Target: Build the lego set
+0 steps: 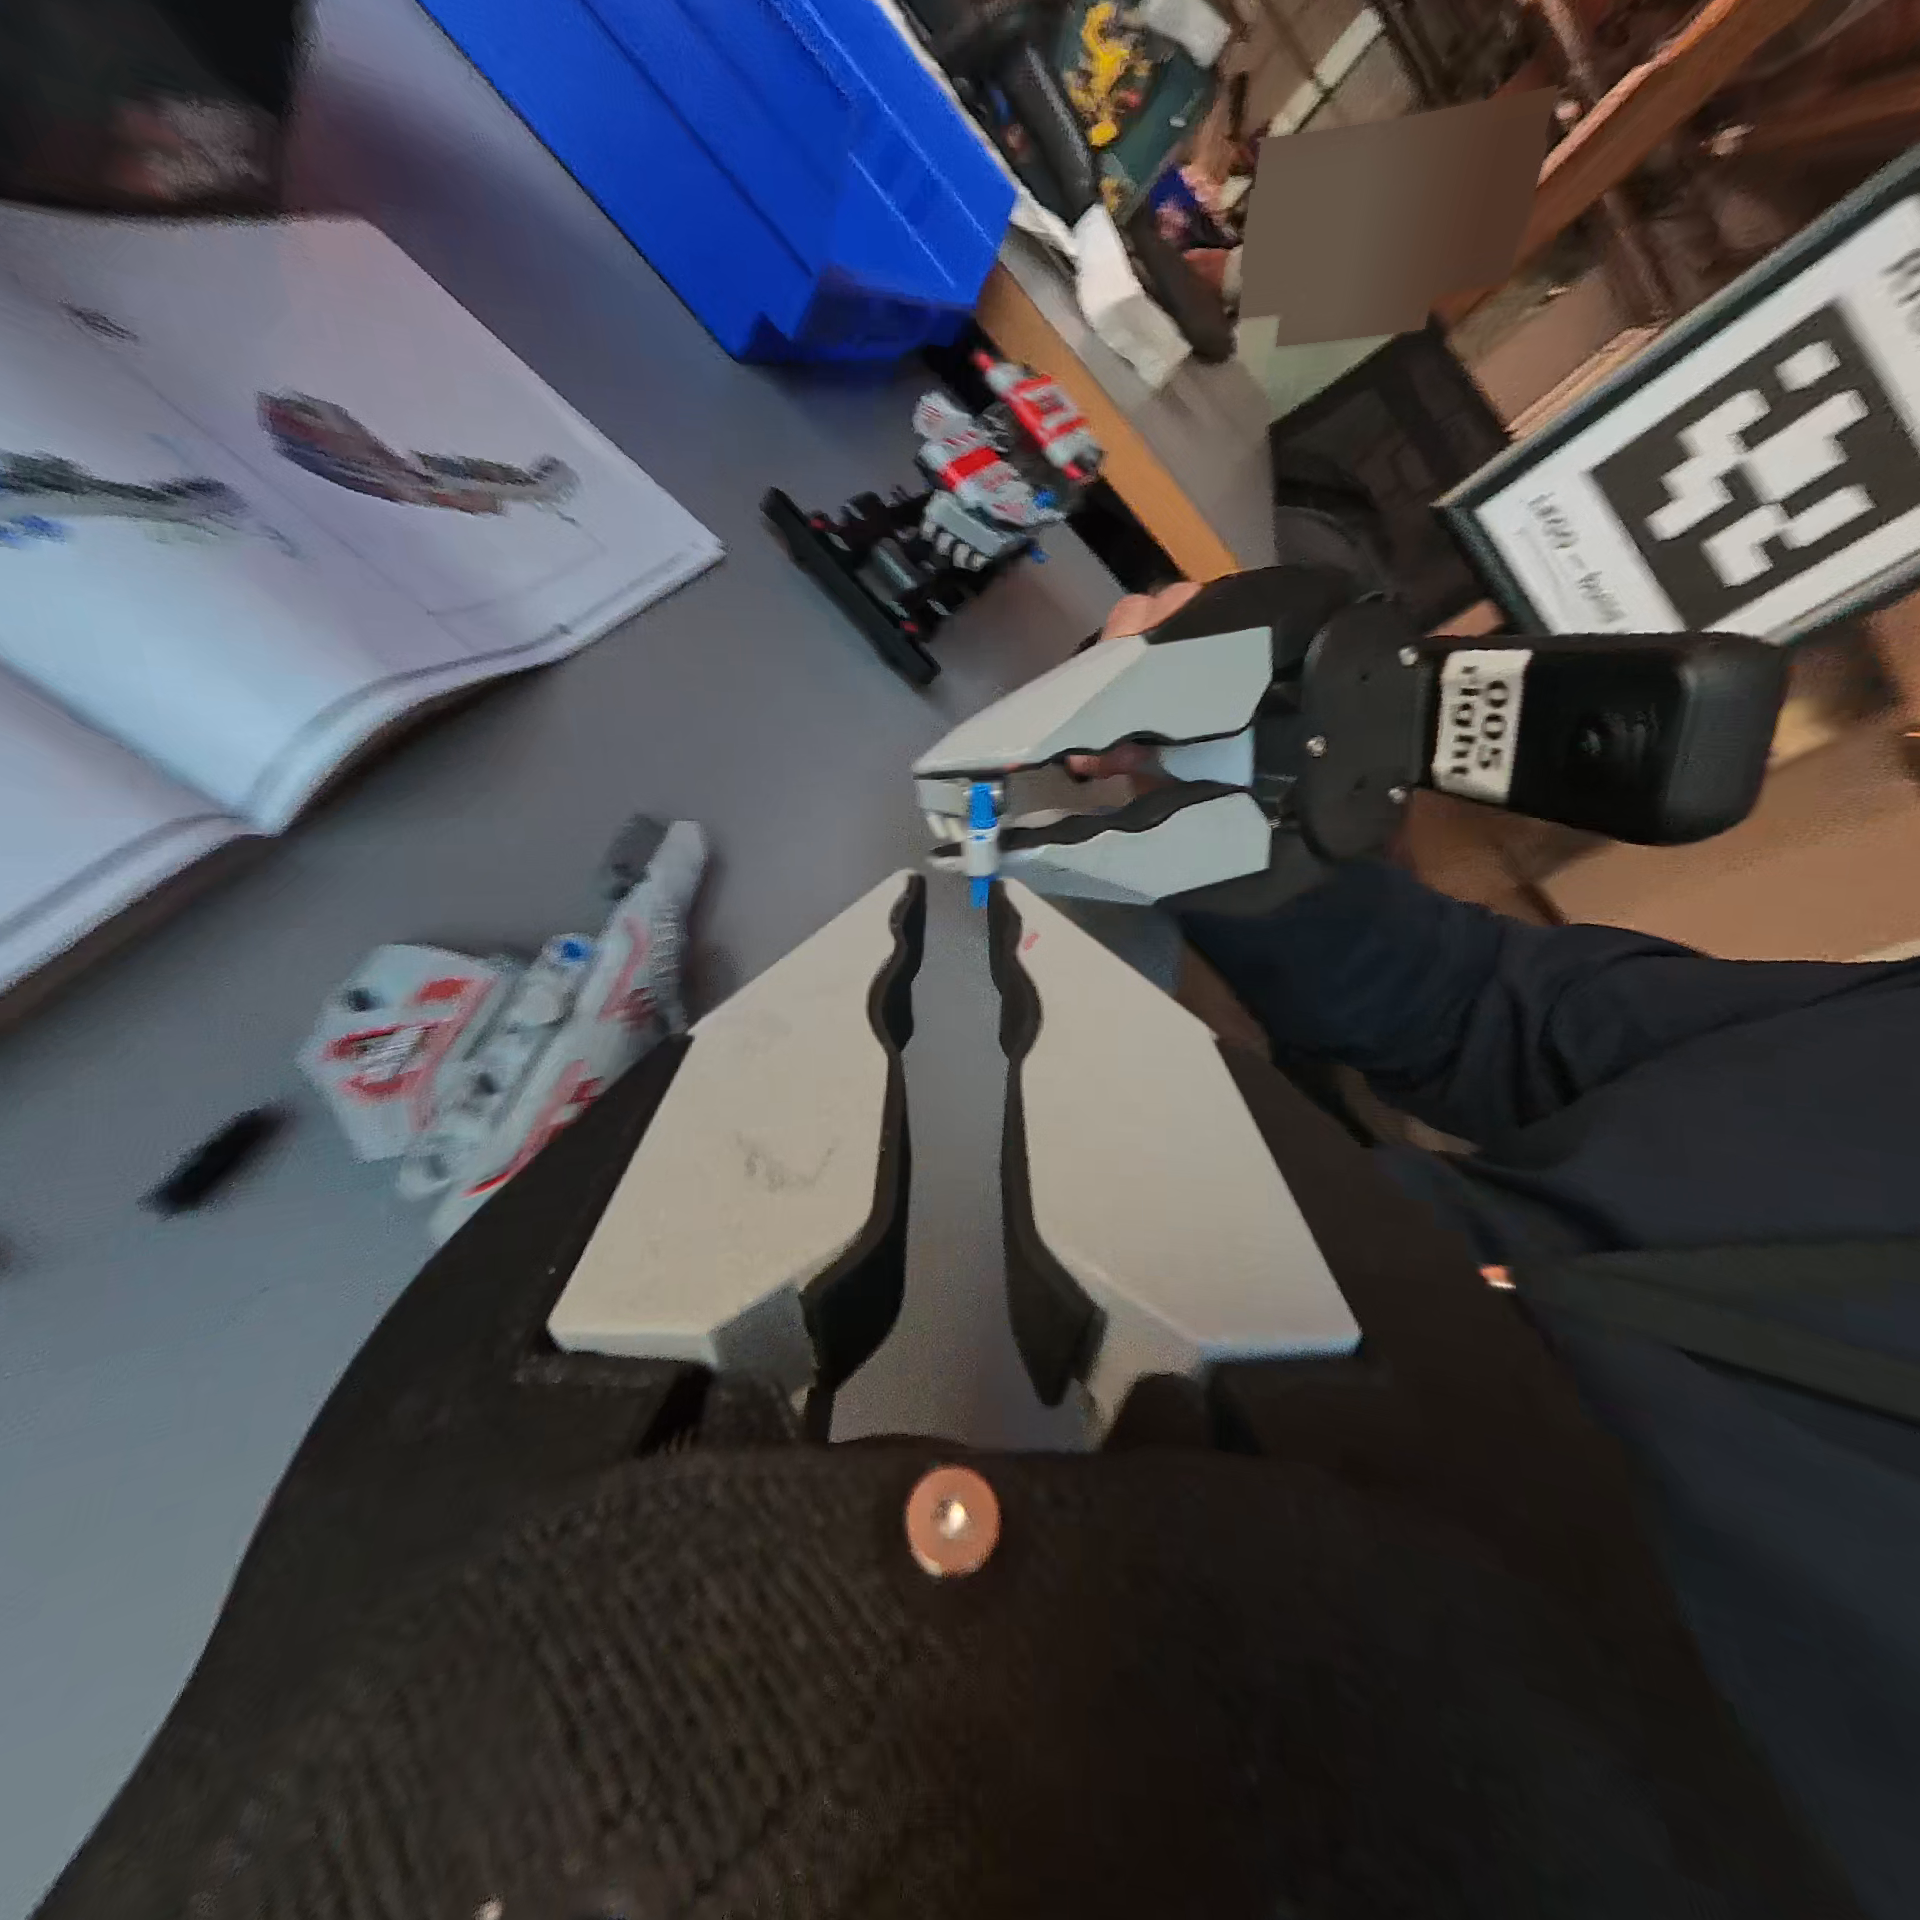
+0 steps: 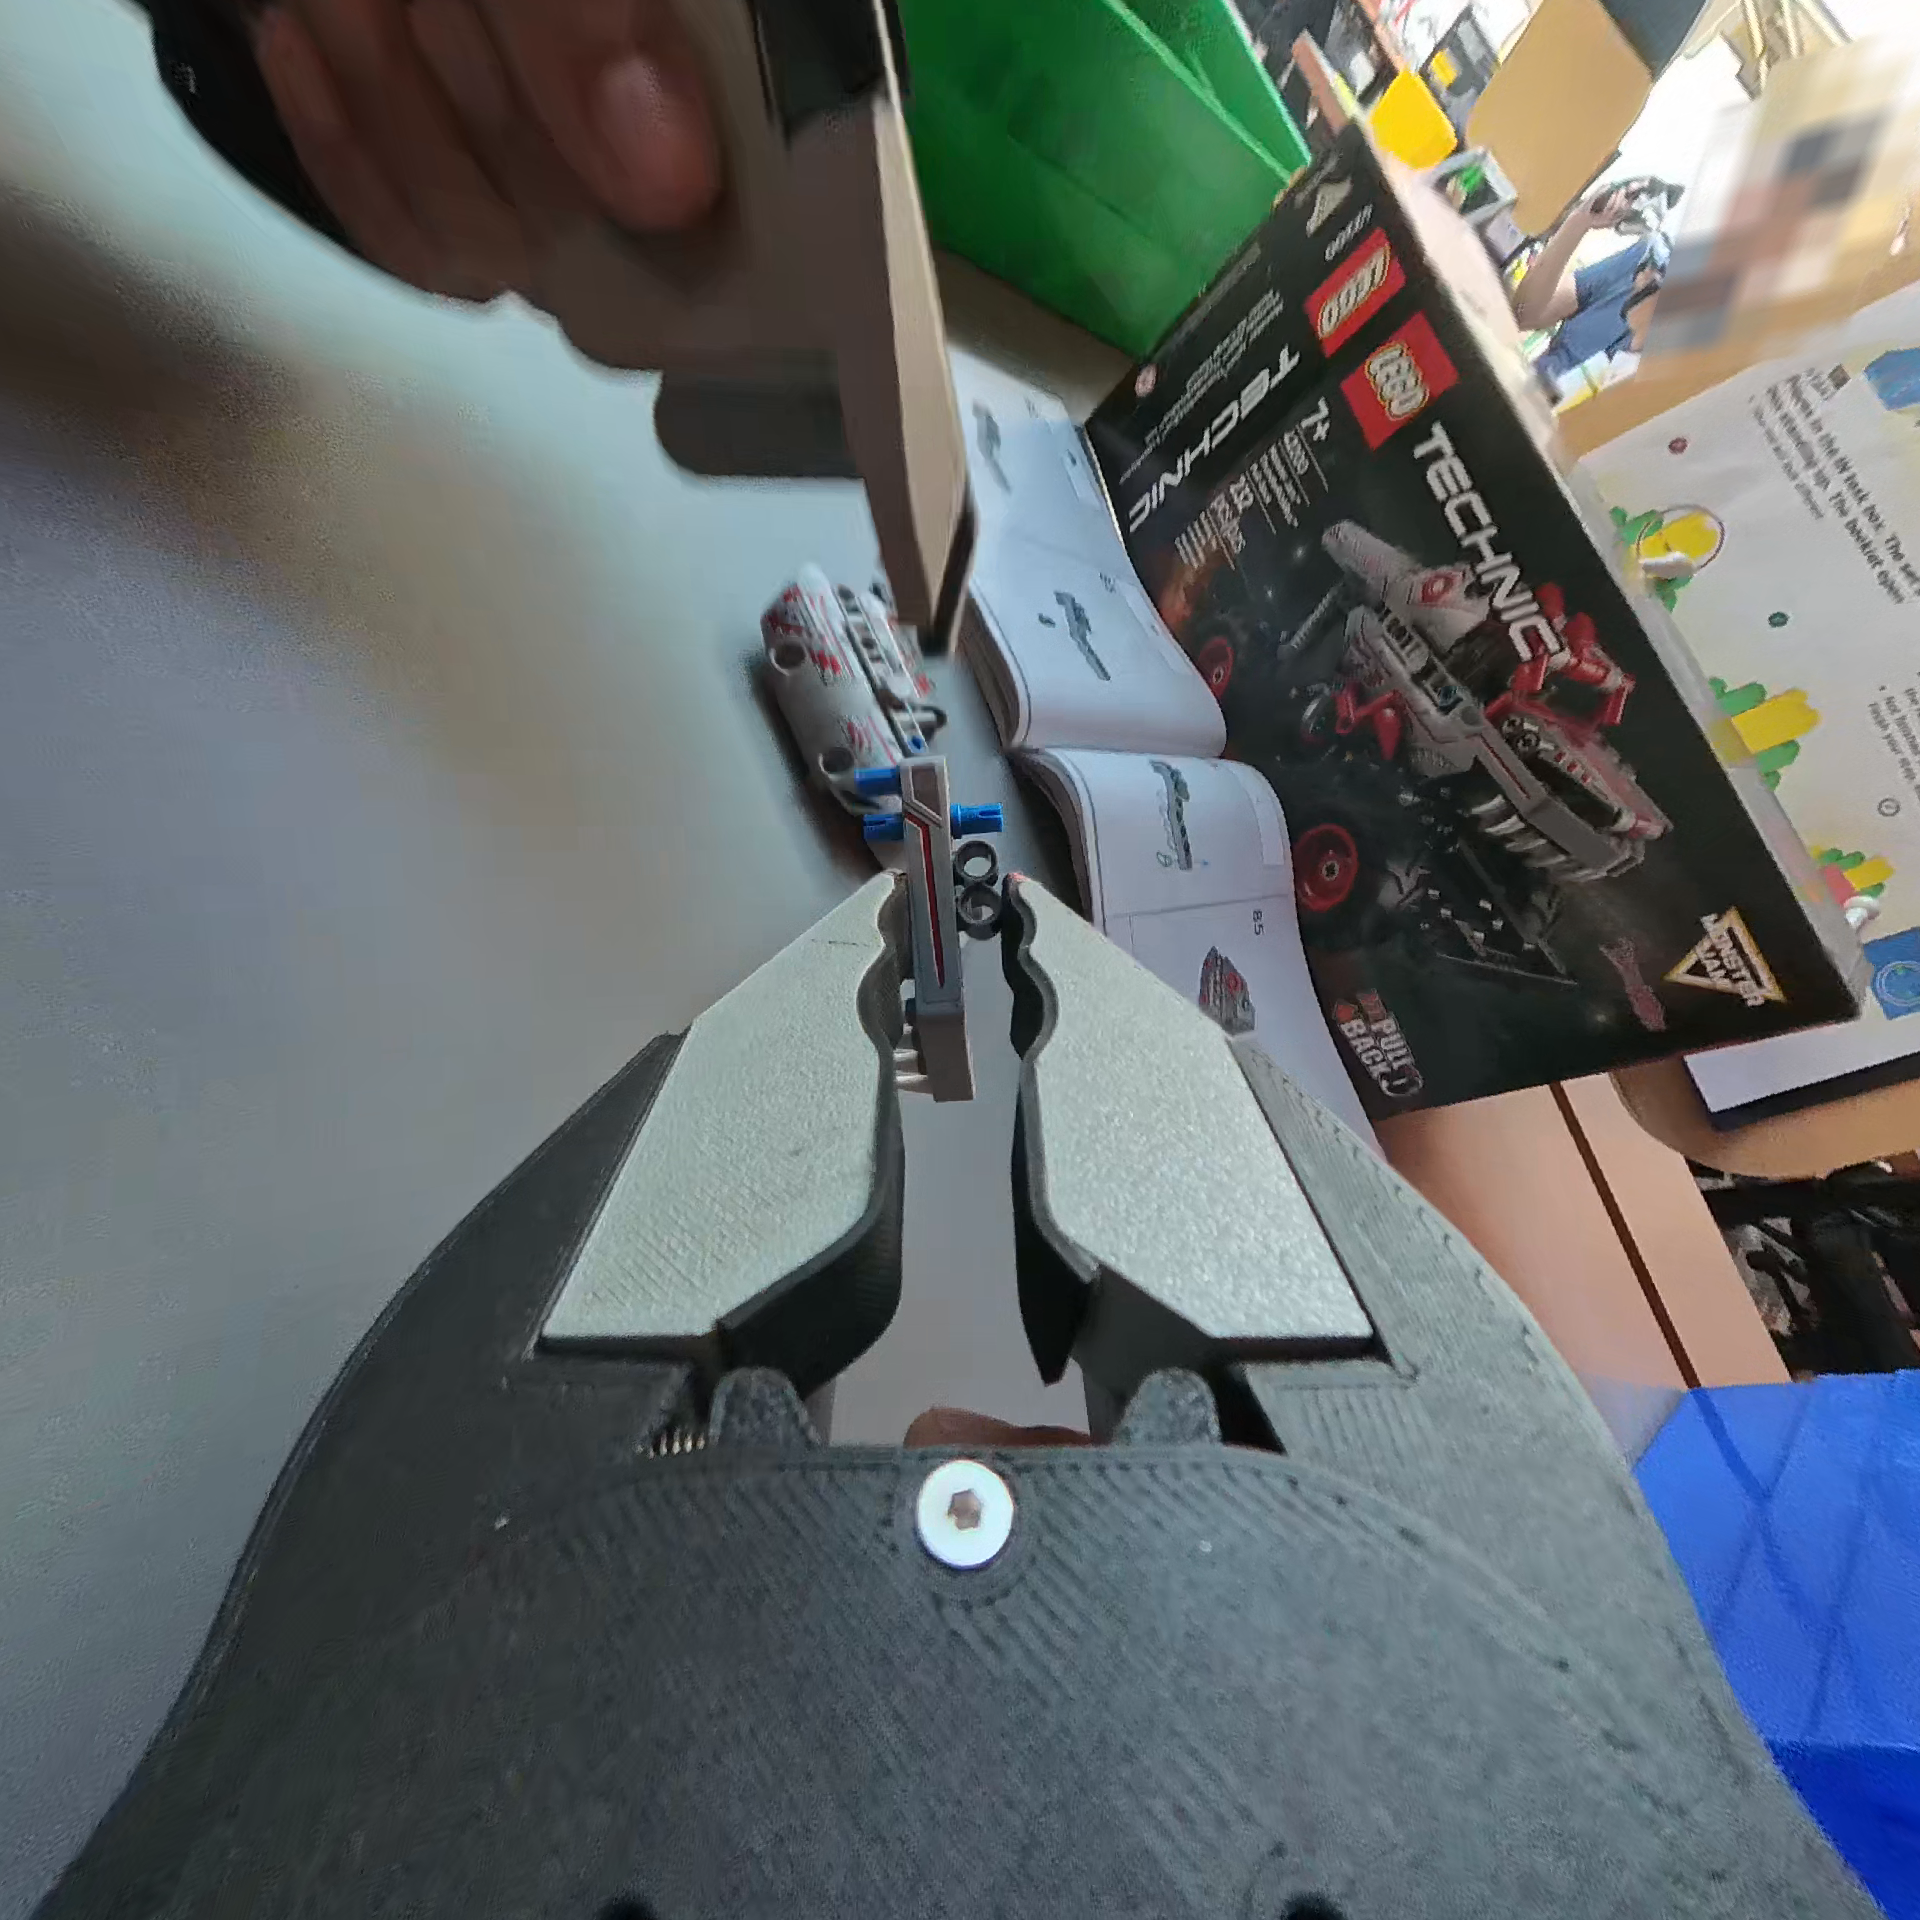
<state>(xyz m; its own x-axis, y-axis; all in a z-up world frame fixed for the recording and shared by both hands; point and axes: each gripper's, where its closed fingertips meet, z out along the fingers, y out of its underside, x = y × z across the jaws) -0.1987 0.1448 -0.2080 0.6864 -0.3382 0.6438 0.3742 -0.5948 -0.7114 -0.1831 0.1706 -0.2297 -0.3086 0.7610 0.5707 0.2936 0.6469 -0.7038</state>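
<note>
- Far left on the counter (image 1: 810, 727): open instruction booklet (image 1: 260, 540), blurred; steps unreadable from here, so a wrong placement could pass unnoticed.
- Next over: white-and-red body section (image 1: 499, 1039) lying loose on the grey top, small black part (image 1: 213, 1158) just beside it. Both unsecured; a low sweep of either tool could knock them off or out of reach.
- Centre: left tongs (image 1: 956, 904) held narrow and empty, tips right under the held piece. Closing off-centre could catch a protruding blue pin (image 2: 977, 818) rather than the panel and lever it out.
- Right tongs (image 2: 951, 899) pinching a grey stickered panel (image 2: 935, 935) carrying the blue pins and a black double-ring connector (image 2: 975, 883), in the air above the counter. Panel looks pressed to one pad only; grip seems thin, so a twist or a drop during handover is likely.
- Farther right: black chassis assembly (image 1: 914, 540) near the counter edge, well apart from the handover.
- Set box (image 2: 1455, 665) standing behind the booklet.
</note>
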